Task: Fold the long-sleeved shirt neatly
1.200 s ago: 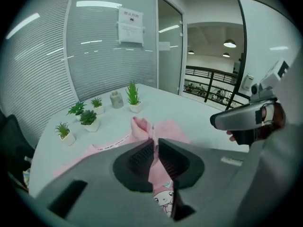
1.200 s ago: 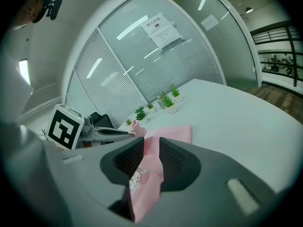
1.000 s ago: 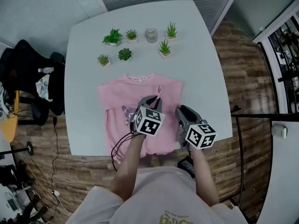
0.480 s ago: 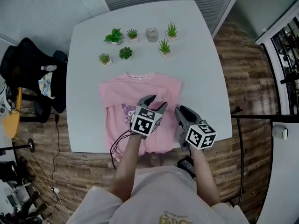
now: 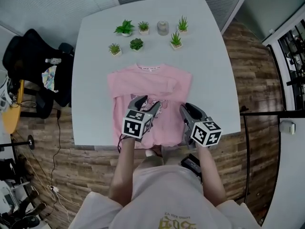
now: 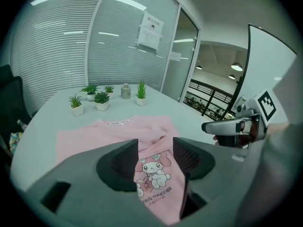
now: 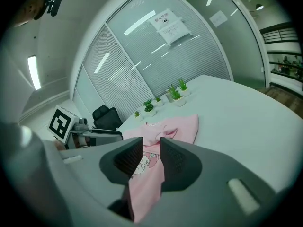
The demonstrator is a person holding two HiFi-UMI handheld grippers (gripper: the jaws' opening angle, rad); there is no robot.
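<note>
Since a second ago my left gripper [image 5: 144, 102] has let go of the sleeve [image 5: 167, 86] and drawn back toward me. Its jaws have just been opening and now stand spread, with nothing between them. The pink long-sleeved shirt [image 5: 128, 82] lies flat on the white table [image 5: 95, 56], that sleeve folded across its chest. My left gripper view shows the cartoon rabbit print [image 6: 152, 167] through the gap; the head view mostly hides it behind that gripper. My right gripper [image 5: 188, 108] hovers at the shirt's right edge, its jaws slightly parted and pinching nothing.
</note>
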